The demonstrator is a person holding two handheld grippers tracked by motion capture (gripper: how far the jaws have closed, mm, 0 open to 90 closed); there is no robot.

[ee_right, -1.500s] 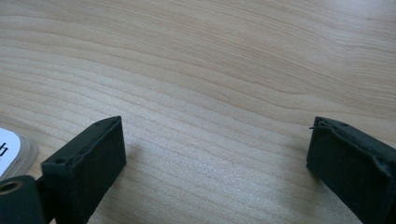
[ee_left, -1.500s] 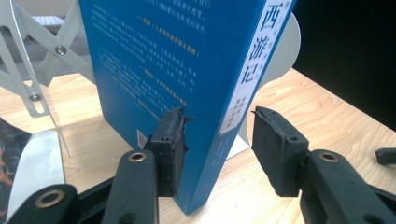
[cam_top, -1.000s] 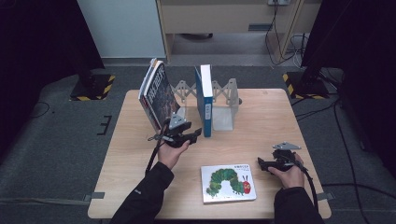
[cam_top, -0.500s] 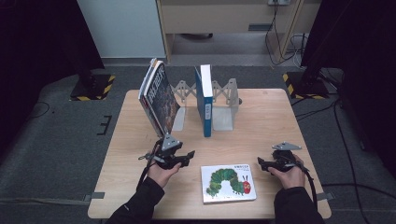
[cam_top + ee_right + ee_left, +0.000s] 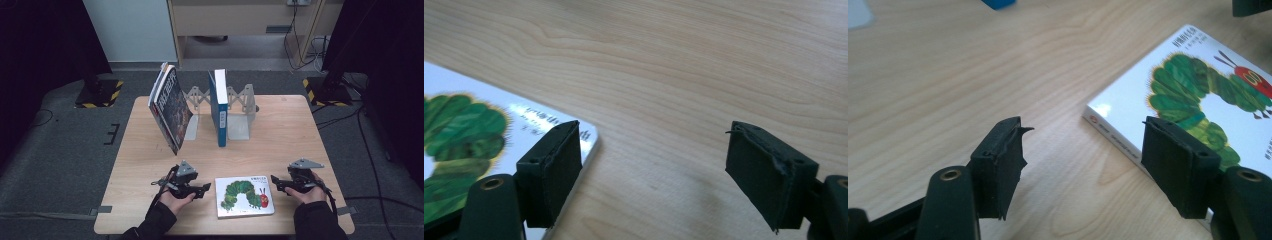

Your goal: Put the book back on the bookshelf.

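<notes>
The black two-jaw left gripper (image 5: 201, 190) sits low in the person's left hand (image 5: 176, 199), jaws wide apart. The matching right gripper (image 5: 276, 183) also gapes, held in the right hand (image 5: 307, 192).

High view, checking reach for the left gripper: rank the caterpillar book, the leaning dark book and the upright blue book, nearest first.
1. Caterpillar book, flat, just right of the left gripper.
2. Leaning dark book, behind it.
3. Upright blue book, farther back and right.

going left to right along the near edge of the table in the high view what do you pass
Left gripper → caterpillar picture book lying flat → right gripper, both grippers with open fingers.
</notes>
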